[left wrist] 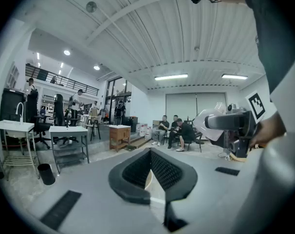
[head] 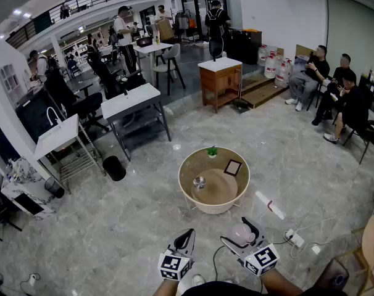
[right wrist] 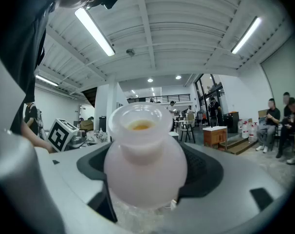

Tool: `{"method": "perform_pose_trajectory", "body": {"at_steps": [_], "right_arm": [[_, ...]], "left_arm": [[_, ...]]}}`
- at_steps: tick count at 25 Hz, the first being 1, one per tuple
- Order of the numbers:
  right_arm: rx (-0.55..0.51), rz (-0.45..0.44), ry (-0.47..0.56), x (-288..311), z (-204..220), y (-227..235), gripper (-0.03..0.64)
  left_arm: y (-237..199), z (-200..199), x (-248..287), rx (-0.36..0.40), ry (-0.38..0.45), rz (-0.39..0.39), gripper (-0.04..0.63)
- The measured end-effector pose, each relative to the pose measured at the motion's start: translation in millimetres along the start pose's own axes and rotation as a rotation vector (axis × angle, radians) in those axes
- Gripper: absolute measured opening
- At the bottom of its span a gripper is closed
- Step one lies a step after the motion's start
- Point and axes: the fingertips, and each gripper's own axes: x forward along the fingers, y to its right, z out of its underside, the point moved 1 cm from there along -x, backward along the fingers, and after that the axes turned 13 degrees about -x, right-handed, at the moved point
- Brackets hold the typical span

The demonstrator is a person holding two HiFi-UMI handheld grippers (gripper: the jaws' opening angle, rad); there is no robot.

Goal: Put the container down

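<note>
The container [head: 239, 234] is a translucent white jar with a round belly and a wide neck. My right gripper [head: 243, 230] is shut on it low in the head view, above the floor on the near side of a round low table [head: 213, 209]. In the right gripper view the container [right wrist: 145, 155] fills the space between the wide-set jaws of the right gripper [right wrist: 147, 167]. My left gripper [head: 187, 237] hangs beside it to the left, shut and empty. In the left gripper view the left gripper [left wrist: 150, 167] has its pads together, and the container [left wrist: 211, 123] shows at the right.
On the round table stand a small plant [head: 212, 151], a dark frame [head: 232, 167] and a small metal bowl [head: 199, 181]. A power strip with cables [head: 295, 238] lies on the marble floor to the right. Seated people [head: 335, 91] are at the far right; white tables [head: 134, 103] and a black bin [head: 114, 168] stand to the left.
</note>
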Motion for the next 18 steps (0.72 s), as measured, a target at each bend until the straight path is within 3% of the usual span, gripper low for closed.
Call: {"method": "perform_pose_trajectory", "body": {"at_steps": [12, 18], "right_arm": [[-0.006, 0.007, -0.006, 0.8, -1.4, -11.6, 0.405], [0.052, 0.015, 0.047, 12.9, -10.8, -20.1, 0.405]], "left_arm": [[-5.3, 4.6, -12.7, -0.001, -0.007, 0.011, -0.003], [-17.3, 1.6, -23.8, -0.004, -0.014, 0.011, -0.003]]}}
